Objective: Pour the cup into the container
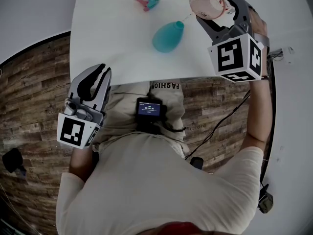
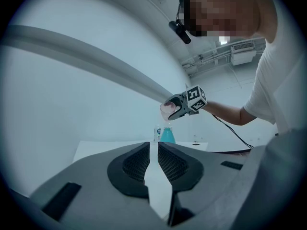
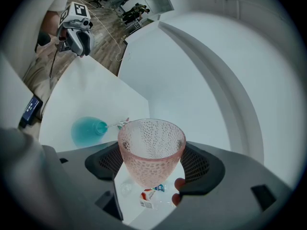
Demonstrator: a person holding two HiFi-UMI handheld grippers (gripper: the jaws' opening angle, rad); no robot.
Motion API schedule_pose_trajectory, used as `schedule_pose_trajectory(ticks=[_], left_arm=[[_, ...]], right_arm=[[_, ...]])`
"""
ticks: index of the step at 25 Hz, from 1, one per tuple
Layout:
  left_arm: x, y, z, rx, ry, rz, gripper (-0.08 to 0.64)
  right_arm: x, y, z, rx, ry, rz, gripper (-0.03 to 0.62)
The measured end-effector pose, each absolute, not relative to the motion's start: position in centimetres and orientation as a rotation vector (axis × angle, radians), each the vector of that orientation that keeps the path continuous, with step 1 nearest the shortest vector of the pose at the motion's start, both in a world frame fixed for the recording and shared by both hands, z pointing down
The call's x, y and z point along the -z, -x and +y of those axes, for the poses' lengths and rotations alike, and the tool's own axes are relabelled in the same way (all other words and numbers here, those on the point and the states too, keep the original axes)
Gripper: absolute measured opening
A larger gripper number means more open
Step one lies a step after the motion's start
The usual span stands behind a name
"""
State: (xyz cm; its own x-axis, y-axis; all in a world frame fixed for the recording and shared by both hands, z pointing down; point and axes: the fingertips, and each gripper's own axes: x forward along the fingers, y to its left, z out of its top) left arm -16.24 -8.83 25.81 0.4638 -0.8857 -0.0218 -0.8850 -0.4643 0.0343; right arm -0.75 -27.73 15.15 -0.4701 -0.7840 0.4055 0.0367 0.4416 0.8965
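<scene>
Two grippers, one cup, one container. The left gripper (image 1: 101, 71) hangs off the table's near edge, over the floor, its jaws drawn almost together with nothing between them. On the far side of the table lies one small pink-and-teal sprayer head (image 1: 147, 2). To its right is the container (image 1: 167, 36), a teal bottle with a rounded body and a narrow neck that points toward the cup. The cup (image 1: 205, 1) is held up above the table at the right, just beside the container's neck and tipped toward it. It is pale pink, see-through and dimpled all over, with a wide rim and a body that tapers to its base. A faint thin line runs from its rim toward the neck. The right gripper (image 1: 213, 5) clamps the cup's sides between both pads. Under the cup, one small labelled bottle (image 3: 149, 196) shows on the table.

The table (image 1: 112, 43) is plain white. The floor (image 1: 34, 92) is brown wood plank and the walls are white. A small device (image 1: 148, 108) with a lit screen sits at the person's waist.
</scene>
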Motion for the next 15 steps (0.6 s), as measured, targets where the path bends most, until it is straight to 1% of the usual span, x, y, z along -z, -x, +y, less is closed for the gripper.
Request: schedule_pose_trajectory(ticks=[15], left_arm=[[-25.86,16.28,-8.82,0.058,-2.670,-1.619,0.057]], right_arm=[[-14.56,0.71,-27.75,1.172,-0.652,-1.775,0.373]])
